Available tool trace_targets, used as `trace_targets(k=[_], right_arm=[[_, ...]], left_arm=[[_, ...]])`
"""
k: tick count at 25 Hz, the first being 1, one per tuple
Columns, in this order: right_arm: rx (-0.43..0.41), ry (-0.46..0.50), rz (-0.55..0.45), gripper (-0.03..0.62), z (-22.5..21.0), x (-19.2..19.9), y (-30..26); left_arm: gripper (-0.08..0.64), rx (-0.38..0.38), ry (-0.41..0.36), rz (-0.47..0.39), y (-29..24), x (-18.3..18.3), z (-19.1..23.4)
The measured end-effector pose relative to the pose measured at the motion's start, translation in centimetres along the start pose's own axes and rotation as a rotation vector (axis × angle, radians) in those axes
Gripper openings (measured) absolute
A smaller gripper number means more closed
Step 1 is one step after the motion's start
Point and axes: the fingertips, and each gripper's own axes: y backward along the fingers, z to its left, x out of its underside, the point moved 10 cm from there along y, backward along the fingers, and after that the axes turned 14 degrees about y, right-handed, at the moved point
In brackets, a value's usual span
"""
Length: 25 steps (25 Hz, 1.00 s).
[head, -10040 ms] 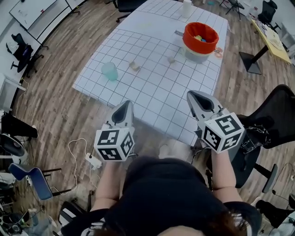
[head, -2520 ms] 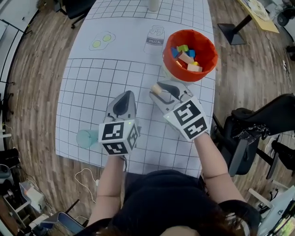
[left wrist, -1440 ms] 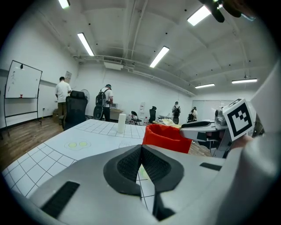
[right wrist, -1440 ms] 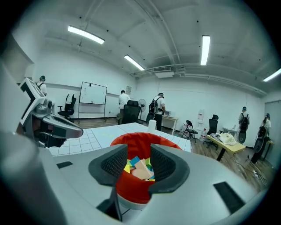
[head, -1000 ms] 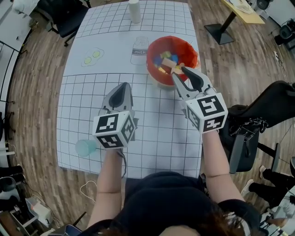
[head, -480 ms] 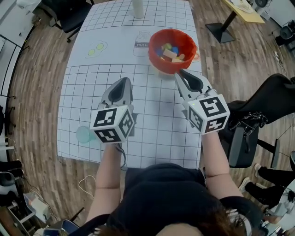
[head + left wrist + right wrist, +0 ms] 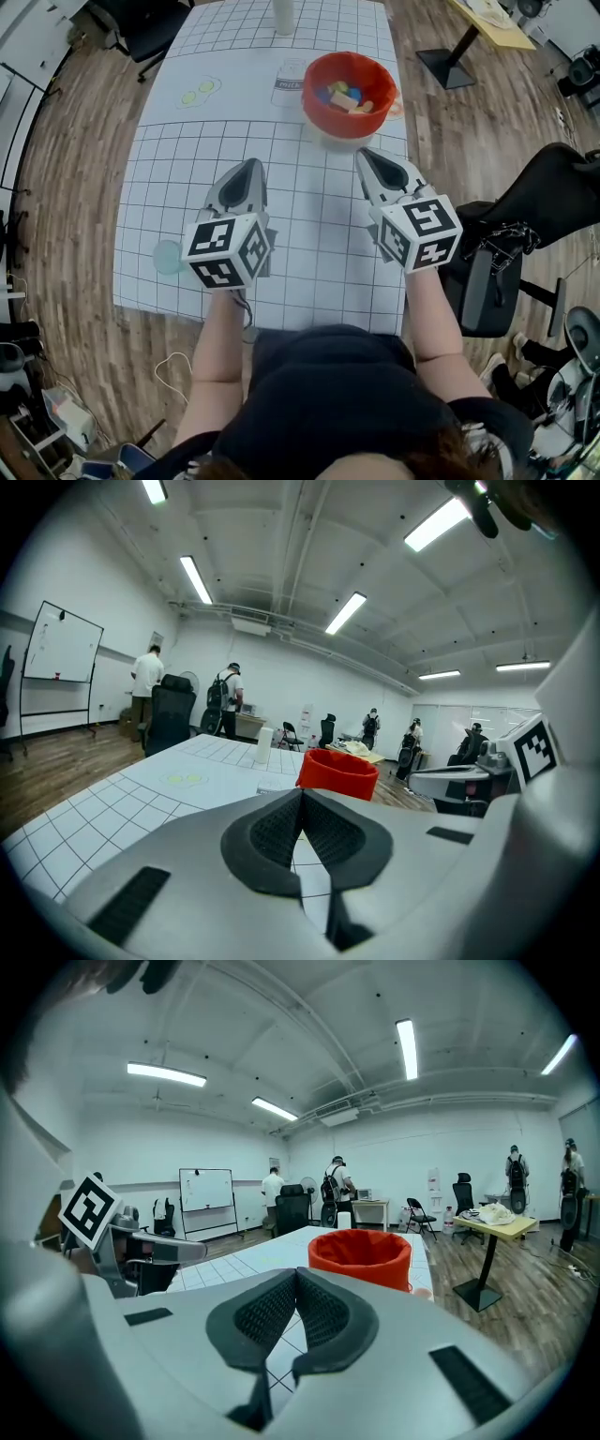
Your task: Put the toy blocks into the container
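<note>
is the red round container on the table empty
No, the head view shows several coloured toy blocks lying inside the red round container.

A large white room has plain walls (image 7: 281,682), an exposed white ceiling (image 7: 281,1035) with long strip lights (image 7: 199,578), and a wood-plank floor (image 7: 66,141). A desk (image 7: 187,141) under a white gridded sheet stands in the middle, with a black office chair (image 7: 553,202) near its right edge and a pale pedestal table (image 7: 492,14) farther off. A whiteboard (image 7: 61,647) hangs on the left wall, and several people (image 7: 147,679) stand among chairs at the far end.
</note>
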Motion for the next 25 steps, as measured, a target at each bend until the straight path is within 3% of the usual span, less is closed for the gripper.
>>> trace_targets(k=[25], right_arm=[[-0.012,-0.081,0.037,0.015,1.3,2.2,2.0]], left_arm=[[0.020,-0.015,-0.004,0.015,2.1,1.8,-0.6]])
